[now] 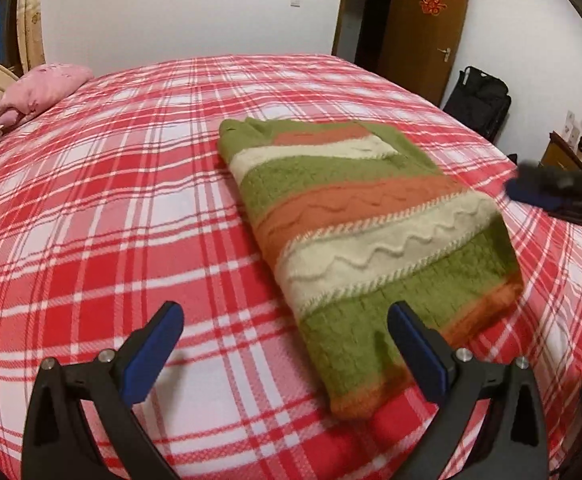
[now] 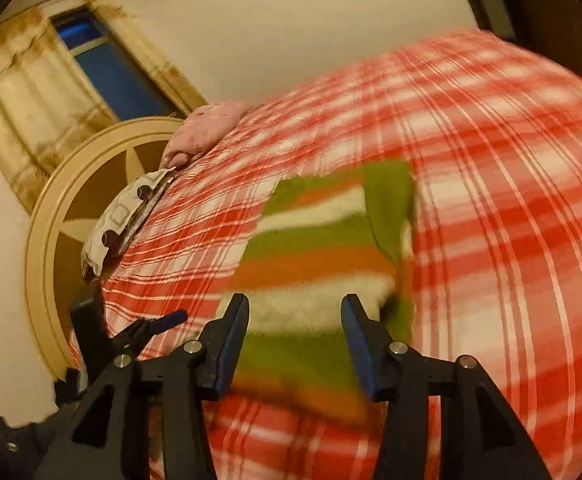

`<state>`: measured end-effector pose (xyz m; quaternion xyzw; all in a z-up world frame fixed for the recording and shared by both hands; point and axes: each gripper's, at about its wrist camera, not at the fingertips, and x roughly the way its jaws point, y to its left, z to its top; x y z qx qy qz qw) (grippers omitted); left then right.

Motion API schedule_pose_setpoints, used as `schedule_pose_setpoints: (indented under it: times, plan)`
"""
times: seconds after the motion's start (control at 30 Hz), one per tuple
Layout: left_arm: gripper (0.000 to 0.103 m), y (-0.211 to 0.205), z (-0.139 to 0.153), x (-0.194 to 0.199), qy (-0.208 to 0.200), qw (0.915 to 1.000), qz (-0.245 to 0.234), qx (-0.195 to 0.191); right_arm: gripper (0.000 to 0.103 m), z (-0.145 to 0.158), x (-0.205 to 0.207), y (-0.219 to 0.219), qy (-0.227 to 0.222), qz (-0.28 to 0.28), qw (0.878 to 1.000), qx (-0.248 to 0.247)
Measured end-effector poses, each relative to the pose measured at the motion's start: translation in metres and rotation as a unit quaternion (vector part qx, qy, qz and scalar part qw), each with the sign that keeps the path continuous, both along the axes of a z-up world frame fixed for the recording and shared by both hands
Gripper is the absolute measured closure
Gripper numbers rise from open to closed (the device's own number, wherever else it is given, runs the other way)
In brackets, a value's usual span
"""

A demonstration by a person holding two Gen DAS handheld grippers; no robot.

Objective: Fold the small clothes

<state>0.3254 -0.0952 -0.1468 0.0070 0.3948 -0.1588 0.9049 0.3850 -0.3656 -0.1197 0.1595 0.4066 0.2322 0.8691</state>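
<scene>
A small knitted sweater (image 1: 363, 224) with green, orange and cream stripes lies folded into a long rectangle on the red and white plaid bed (image 1: 131, 200). My left gripper (image 1: 285, 314) is open and empty above the bed, its right finger over the sweater's near end. My right gripper (image 2: 295, 308) is open and empty just above the sweater (image 2: 323, 240), in a blurred view. The right gripper also shows at the right edge of the left wrist view (image 1: 551, 192). The left gripper shows at the lower left of the right wrist view (image 2: 151, 326).
A pink pillow (image 1: 39, 92) and a patterned pillow (image 2: 127, 216) lie at the head of the bed by a cream headboard (image 2: 63, 216). A brown door (image 1: 423, 32) and a black bag (image 1: 479, 100) stand beyond the far side of the bed.
</scene>
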Motion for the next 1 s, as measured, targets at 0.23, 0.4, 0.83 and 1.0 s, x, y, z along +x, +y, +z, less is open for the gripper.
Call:
schedule_pose_setpoints:
  times: [0.23, 0.4, 0.83, 1.0]
  plan:
    - [0.0, 0.009, -0.009, 0.012, 0.025, 0.9995, 0.003, -0.021, 0.084, -0.062, 0.019, -0.014, 0.094, 0.001, 0.995, 0.037]
    - [0.0, 0.012, -0.01, 0.02, 0.041, 0.9982, -0.002, -0.043, 0.054, -0.035, 0.025, -0.023, 0.055, -0.004, 0.998, 0.027]
    - [0.0, -0.011, -0.024, 0.033, 0.078, 0.9952, -0.019, -0.056, 0.032, -0.066, 0.14, -0.044, 0.081, -0.057, 0.995, 0.031]
    - [0.0, -0.017, -0.027, 0.038, 0.076, 0.9956, -0.024, -0.049, 0.032, -0.07, 0.154, -0.037, 0.057, -0.044, 0.997, 0.038]
